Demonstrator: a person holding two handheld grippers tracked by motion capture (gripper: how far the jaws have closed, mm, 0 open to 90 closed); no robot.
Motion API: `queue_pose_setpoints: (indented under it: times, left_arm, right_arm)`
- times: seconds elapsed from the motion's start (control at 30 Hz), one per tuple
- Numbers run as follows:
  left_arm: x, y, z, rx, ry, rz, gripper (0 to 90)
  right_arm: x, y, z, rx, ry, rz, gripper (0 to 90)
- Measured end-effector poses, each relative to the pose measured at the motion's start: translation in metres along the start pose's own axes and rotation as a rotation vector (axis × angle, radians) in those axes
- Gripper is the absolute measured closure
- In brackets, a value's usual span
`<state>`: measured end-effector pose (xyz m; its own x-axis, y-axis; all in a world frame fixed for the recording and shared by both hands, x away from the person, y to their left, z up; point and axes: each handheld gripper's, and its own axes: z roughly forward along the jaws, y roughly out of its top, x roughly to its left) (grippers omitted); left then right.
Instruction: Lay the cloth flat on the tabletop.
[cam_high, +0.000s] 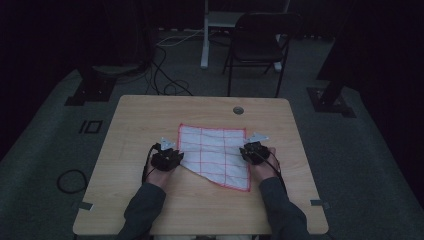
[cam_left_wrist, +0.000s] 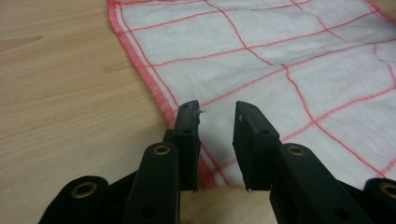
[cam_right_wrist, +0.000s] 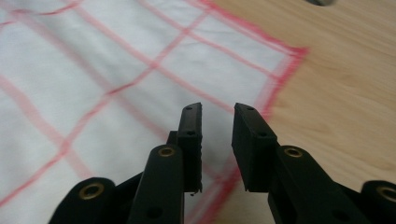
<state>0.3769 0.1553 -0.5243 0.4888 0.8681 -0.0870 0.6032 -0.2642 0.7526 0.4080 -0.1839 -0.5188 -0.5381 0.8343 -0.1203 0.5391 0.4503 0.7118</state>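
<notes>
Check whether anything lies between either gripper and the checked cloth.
Nothing visible does. The left gripper stands over the cloth's red-stitched left edge, the right gripper over its right edge. Both have open jaws with only cloth and bare table beneath them.

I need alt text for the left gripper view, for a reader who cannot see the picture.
Two black jaws of the left gripper stand apart with nothing between them, low over the near edge of a white cloth with red grid lines and a red hem. The cloth lies flat on a light wooden table, which shows bare on the left.
</notes>
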Motion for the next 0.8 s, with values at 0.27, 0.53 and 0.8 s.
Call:
queue_pose_setpoints:
  times: [0.27,0.53,0.8]
  left_arm:
    - [-0.004,-0.012,-0.014,-0.012,-0.012,-0.002,71.7]
    - [-0.006,-0.019,-0.026,-0.029,-0.022,-0.001,71.7]
    - [0.000,-0.028,-0.031,-0.025,-0.008,-0.011,71.4]
  right_arm:
    - [0.044,-0.003,-0.017,-0.036,0.090,-0.099,69.8]
    - [0.083,-0.001,-0.023,-0.060,0.170,-0.163,66.7]
    - [0.117,0.004,-0.017,-0.057,0.241,-0.204,63.5]
